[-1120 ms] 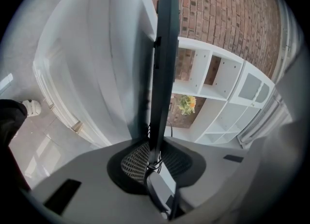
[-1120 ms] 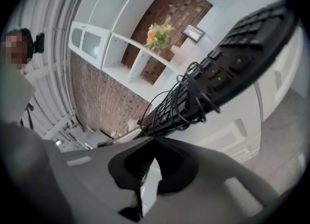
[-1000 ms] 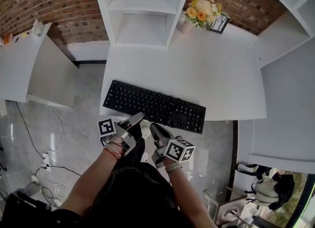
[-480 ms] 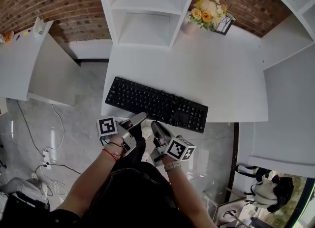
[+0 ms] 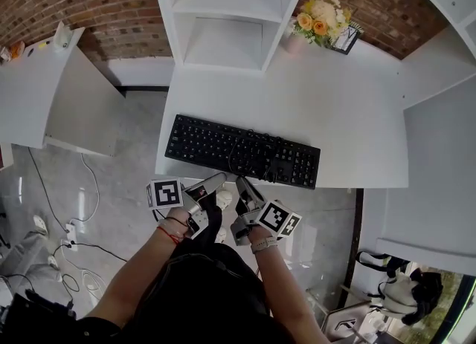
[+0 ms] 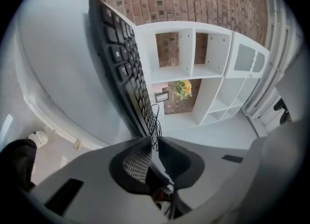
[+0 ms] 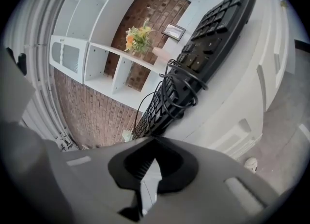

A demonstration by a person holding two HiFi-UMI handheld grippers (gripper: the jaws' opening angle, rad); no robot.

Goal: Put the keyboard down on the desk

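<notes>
Your left claw [image 5: 217, 179] and right claw [image 5: 242, 183] hung side by side just off the desk's [image 5: 357, 112] near edge, neither touching anything. In the head view, the keyboard [image 5: 242, 151] lay flat on the desk along that near edge, slightly askew, its cable [image 5: 256, 160] looped on top of the keys.

Left gripper view: your jaws were closing, down to a narrow slit with nothing between them. The keyboard ran away toward the far shelves, clear of your tips.

Right gripper view: jaws pressed together, empty, with the cable loop [image 7: 181, 90] bunched on the keyboard just ahead.

The keyboard looked set down, so the task seemed all but done. The clean finish was a straight pull toward yourself, tips kept low and away from that loop. Snagging the cable could have dragged the keyboard off the edge.
</notes>
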